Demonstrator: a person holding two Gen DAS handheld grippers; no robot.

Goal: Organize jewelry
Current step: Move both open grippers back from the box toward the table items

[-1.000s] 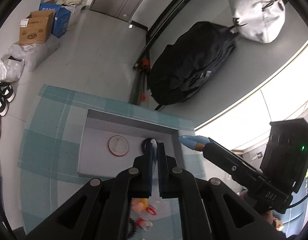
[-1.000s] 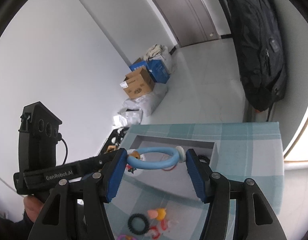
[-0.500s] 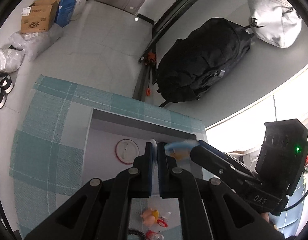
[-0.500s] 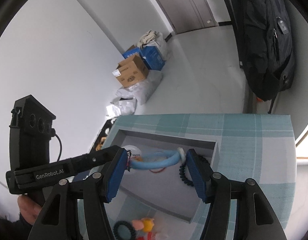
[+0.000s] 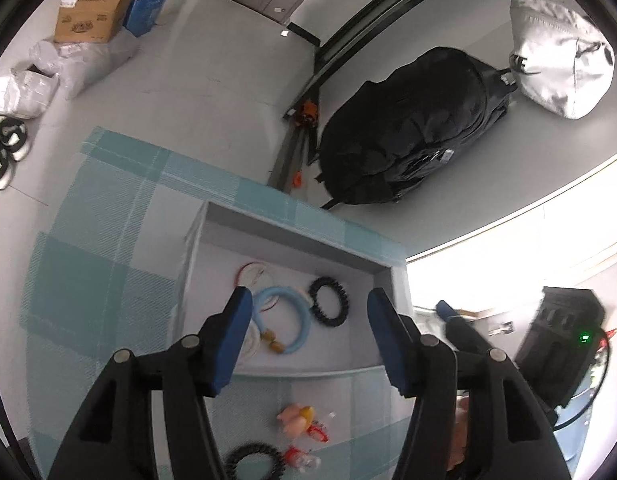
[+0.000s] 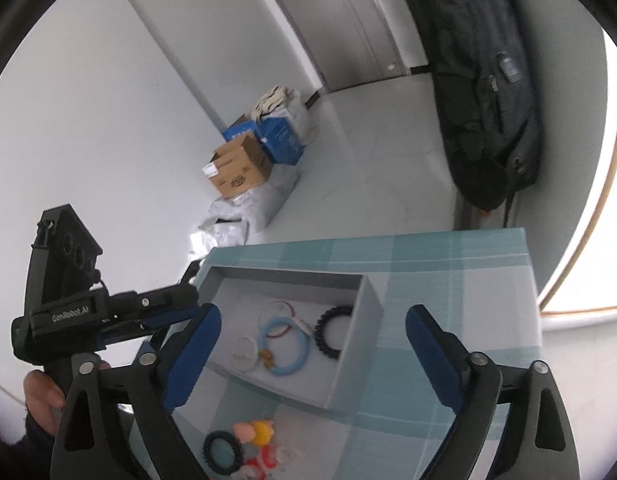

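Both the left tool [image 5: 308, 336] and right tool [image 6: 310, 354] gape wide, empty; four rings lie in the tray [image 6: 370, 304]; a black ring [image 6: 222, 450] and charms [image 6: 258, 434] wait on the worktop [image 6: 448, 280]

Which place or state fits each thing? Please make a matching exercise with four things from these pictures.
Things:
1. light blue ring
2. black spiral band
3. left gripper
4. cardboard box

Places or states:
a. on the floor by the wall
b. in the grey tray
c. jaws open, holding nothing
d. on the checked cloth, outside the tray

Pairs: 1-b, 2-d, 3-c, 4-a
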